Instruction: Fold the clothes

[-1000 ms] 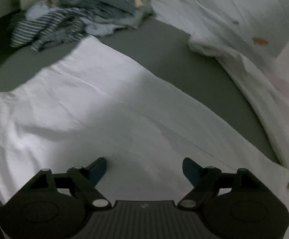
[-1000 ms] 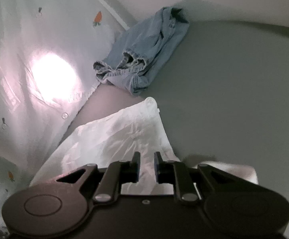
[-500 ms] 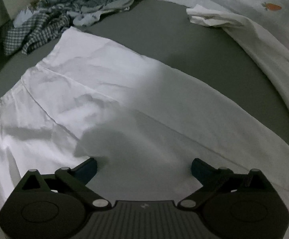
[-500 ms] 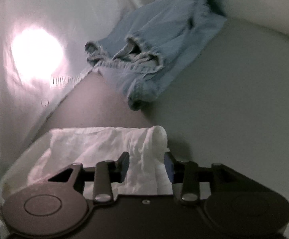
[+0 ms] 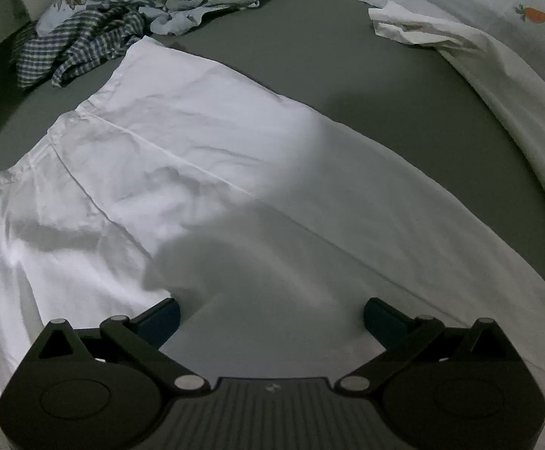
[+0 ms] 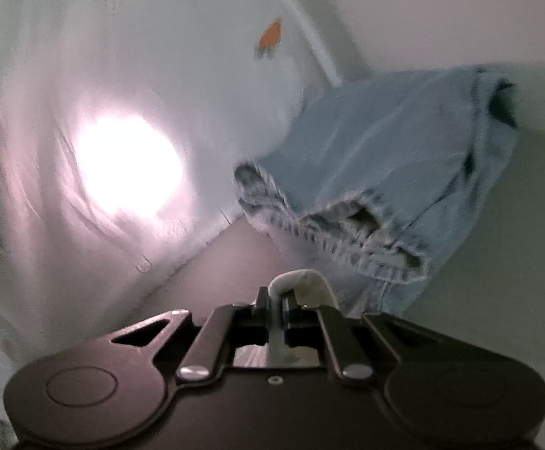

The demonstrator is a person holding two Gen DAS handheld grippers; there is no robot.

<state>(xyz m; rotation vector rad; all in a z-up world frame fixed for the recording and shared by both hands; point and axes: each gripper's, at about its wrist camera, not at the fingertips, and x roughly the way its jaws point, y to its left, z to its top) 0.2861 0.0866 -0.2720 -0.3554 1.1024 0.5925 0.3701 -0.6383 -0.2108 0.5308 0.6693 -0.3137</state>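
A white garment (image 5: 197,172) lies spread flat on the grey surface (image 5: 310,56), creased along its length. My left gripper (image 5: 270,311) hovers just over the garment's near part, open wide, with nothing between its fingers. In the right wrist view my right gripper (image 6: 276,309) is closing its jaws, and the pads pinch a small fold of white cloth (image 6: 302,281) that sticks up between them. The rest of that cloth is hidden under the gripper.
A pile of mixed clothes (image 5: 141,3) with a checked garment (image 5: 73,48) sits at the far left. A white sheet with carrot prints (image 5: 527,15) borders the right side, with a crumpled white cloth end (image 5: 415,26) beside it. Light-blue denim (image 6: 385,172) lies ahead of the right gripper.
The left gripper spread its jaws wider and shifted over the white garment. The right gripper opened, then closed on the white fold, and moved toward the denim.
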